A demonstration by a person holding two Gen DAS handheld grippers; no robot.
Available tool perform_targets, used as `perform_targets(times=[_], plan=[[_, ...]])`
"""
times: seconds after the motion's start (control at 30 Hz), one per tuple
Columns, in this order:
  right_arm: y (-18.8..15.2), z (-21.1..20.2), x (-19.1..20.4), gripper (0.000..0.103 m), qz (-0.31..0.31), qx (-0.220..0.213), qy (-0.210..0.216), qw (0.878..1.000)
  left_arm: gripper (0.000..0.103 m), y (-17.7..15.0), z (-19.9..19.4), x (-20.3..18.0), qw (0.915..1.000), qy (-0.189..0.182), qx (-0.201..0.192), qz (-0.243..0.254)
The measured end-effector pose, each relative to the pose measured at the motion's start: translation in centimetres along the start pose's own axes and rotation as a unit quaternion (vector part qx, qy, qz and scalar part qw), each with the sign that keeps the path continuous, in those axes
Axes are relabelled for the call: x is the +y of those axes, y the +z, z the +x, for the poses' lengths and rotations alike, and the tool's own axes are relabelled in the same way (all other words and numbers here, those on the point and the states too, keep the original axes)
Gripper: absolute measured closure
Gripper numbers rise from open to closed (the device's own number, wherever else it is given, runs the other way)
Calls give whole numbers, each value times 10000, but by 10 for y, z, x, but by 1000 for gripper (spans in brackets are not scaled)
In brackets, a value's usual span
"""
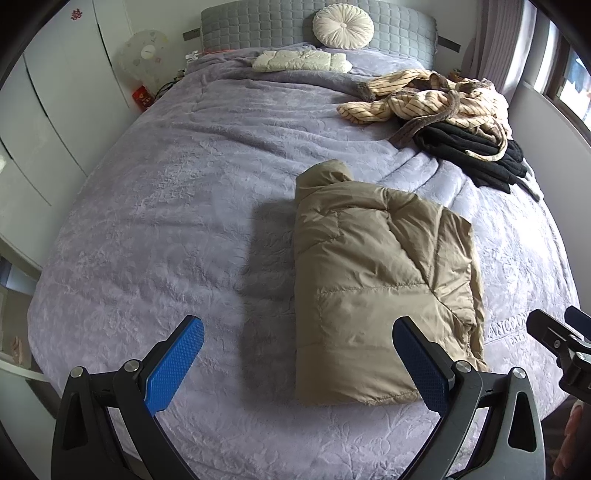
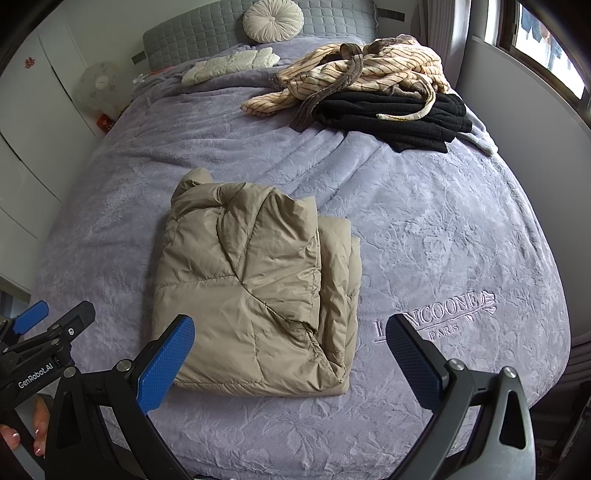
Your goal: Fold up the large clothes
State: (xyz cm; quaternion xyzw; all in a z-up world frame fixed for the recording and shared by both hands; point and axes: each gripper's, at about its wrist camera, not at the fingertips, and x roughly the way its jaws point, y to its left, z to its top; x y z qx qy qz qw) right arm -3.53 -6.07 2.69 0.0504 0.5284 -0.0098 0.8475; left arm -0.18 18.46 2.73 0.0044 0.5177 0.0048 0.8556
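A tan puffer jacket (image 1: 373, 280) lies folded into a tall rectangle on the lilac bedspread (image 1: 166, 229); it also shows in the right wrist view (image 2: 255, 288). My left gripper (image 1: 299, 365) is open and empty, above the bed near the jacket's near edge, its right finger over the jacket's corner. My right gripper (image 2: 291, 363) is open and empty, just in front of the jacket's near edge. The right gripper also shows at the right edge of the left wrist view (image 1: 561, 343), and the left gripper at the left edge of the right wrist view (image 2: 48, 332).
A striped cream robe (image 2: 362, 70) lies over folded black clothes (image 2: 391, 110) at the far right of the bed. A folded white garment (image 1: 299, 61) and a round cushion (image 1: 343, 26) sit by the grey headboard. White wardrobes stand left, a window right.
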Motion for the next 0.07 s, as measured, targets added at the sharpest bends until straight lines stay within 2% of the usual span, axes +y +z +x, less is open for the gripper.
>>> perform_targets(times=[0.07], plan=[[0, 0, 0, 0, -10, -6, 0, 10000, 1, 3, 0, -2, 10000, -12, 4, 51]])
